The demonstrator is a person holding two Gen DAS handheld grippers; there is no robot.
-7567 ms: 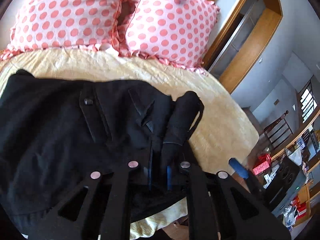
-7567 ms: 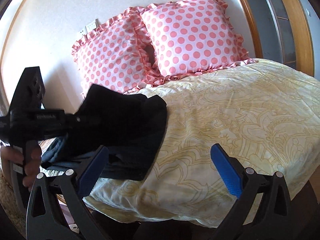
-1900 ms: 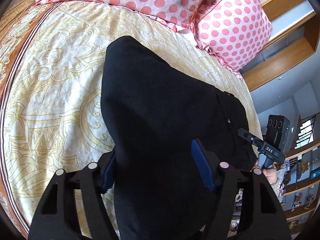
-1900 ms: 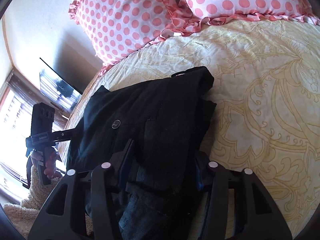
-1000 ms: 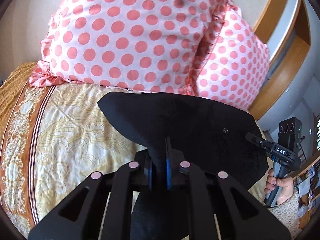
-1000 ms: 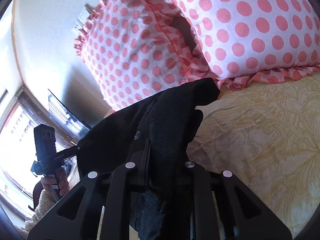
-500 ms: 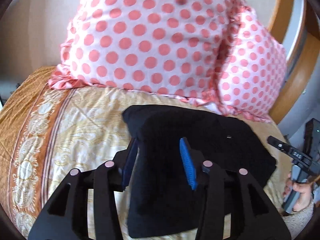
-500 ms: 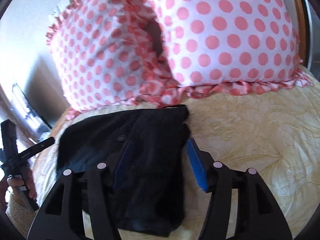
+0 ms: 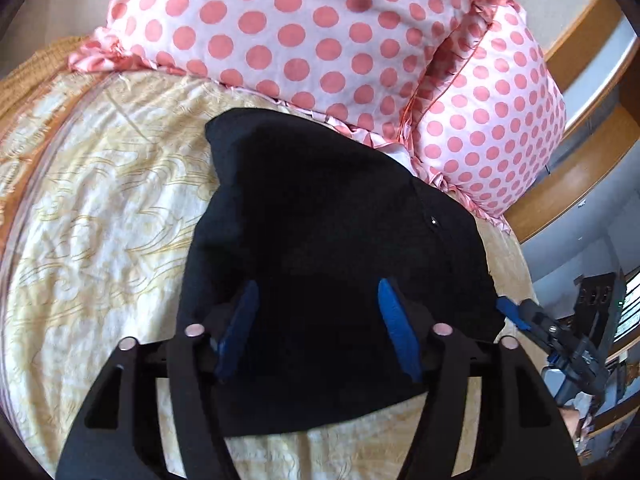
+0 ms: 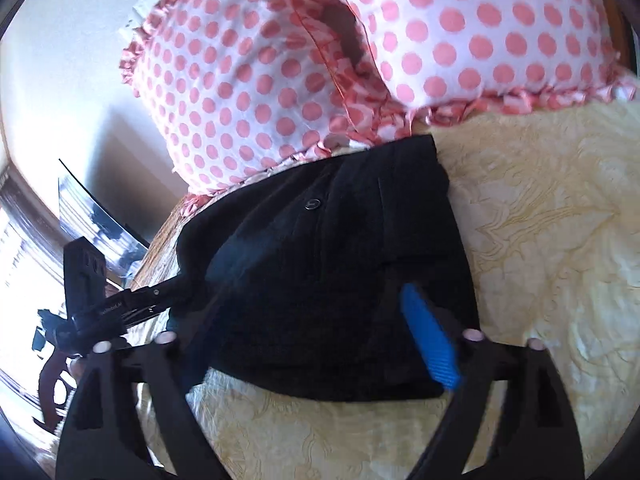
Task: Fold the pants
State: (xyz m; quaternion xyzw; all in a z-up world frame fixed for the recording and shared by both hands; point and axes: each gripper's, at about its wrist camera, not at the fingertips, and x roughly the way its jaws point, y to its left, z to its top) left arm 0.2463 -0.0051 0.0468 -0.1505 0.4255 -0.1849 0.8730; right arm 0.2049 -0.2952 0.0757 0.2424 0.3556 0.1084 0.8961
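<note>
Both grippers opening over folded pants (image 9: 336,264) — nothing held.
A blue pad (image 10: 430,340) could snag cloth — undoing the fold.

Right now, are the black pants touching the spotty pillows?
Touching. In the right wrist view the far edge of the black pants lies against the frilly edge of the spotty pillows, with no bedspread showing between them.

The left gripper (image 9: 316,324) tilts downward, its jaws opening, blue pads (image 9: 396,332) apart and pressing on nothing. The right gripper (image 10: 316,340) also angles down, its jaws opening wide, with one pad (image 10: 430,340) sharp and the other blurred.
</note>
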